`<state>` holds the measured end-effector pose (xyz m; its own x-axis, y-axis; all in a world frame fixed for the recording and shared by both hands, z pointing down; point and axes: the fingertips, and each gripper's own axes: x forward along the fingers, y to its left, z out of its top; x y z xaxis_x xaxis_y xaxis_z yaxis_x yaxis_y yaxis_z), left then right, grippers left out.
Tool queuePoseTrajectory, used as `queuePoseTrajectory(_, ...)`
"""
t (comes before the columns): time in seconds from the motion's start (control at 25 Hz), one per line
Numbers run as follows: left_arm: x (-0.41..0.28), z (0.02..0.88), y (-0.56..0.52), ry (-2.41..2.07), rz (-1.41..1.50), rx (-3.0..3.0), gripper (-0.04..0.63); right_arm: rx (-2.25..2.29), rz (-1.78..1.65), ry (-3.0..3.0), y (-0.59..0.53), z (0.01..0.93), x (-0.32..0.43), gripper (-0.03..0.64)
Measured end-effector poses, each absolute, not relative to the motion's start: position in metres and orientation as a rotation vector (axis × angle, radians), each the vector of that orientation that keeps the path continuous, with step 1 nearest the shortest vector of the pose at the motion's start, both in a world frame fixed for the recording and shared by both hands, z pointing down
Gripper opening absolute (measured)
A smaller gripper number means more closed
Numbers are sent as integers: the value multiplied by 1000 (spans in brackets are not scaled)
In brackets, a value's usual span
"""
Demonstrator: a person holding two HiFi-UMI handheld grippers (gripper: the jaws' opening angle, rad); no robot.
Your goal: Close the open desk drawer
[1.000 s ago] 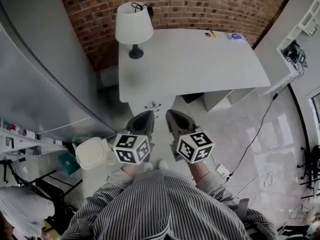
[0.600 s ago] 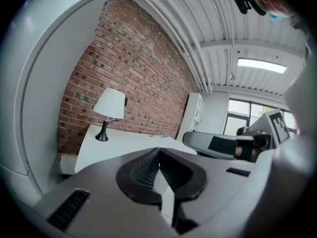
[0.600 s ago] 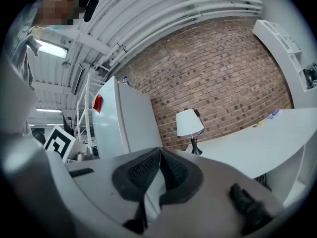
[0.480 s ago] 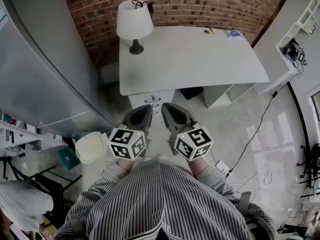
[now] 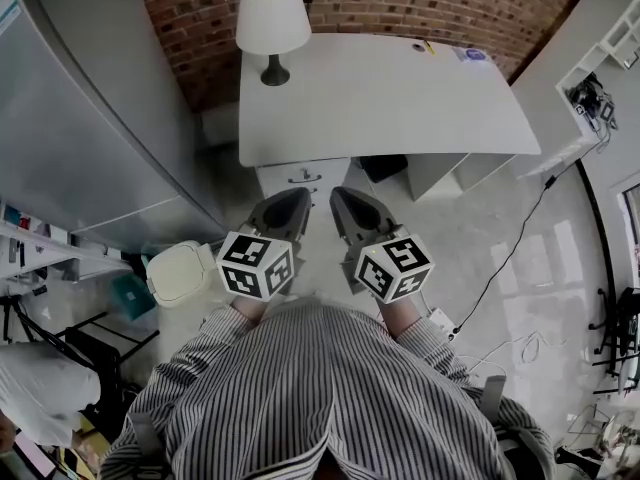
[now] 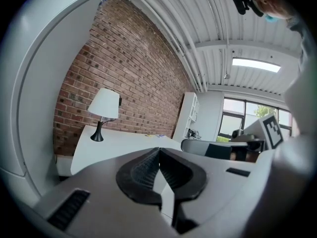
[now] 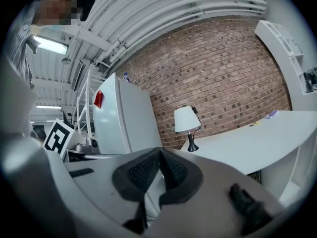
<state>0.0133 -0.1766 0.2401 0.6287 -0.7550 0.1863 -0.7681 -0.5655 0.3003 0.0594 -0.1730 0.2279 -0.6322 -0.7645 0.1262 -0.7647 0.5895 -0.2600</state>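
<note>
A white desk (image 5: 380, 98) stands against the brick wall. Below its front edge, the white drawer unit (image 5: 303, 177) shows its top and small handles. How far a drawer is pulled out cannot be told. My left gripper (image 5: 292, 201) and right gripper (image 5: 343, 200) hang side by side just short of that unit, apart from it. Both point at the desk. In the left gripper view the left gripper (image 6: 158, 150) is shut on nothing. In the right gripper view the right gripper (image 7: 160, 150) is likewise shut and empty.
A white lamp (image 5: 272, 18) stands on the desk's left corner, with small items (image 5: 470, 54) at the far right corner. A tall grey cabinet (image 5: 90, 118) fills the left. A white bin (image 5: 180, 273) sits on the floor by my left gripper, and a cable (image 5: 510, 258) crosses the floor at right.
The view has shifted a little, and both grippers and the drawer unit sit slightly higher in the picture. The grippers stay shut, side by side, about as far from the unit.
</note>
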Motion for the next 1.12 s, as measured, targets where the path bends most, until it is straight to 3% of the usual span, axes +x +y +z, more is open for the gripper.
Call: queuePoseTrajectory(1.12,7,255,-177,-1266,76,2451,12,1317,435,-2719,-175,246,56,15)
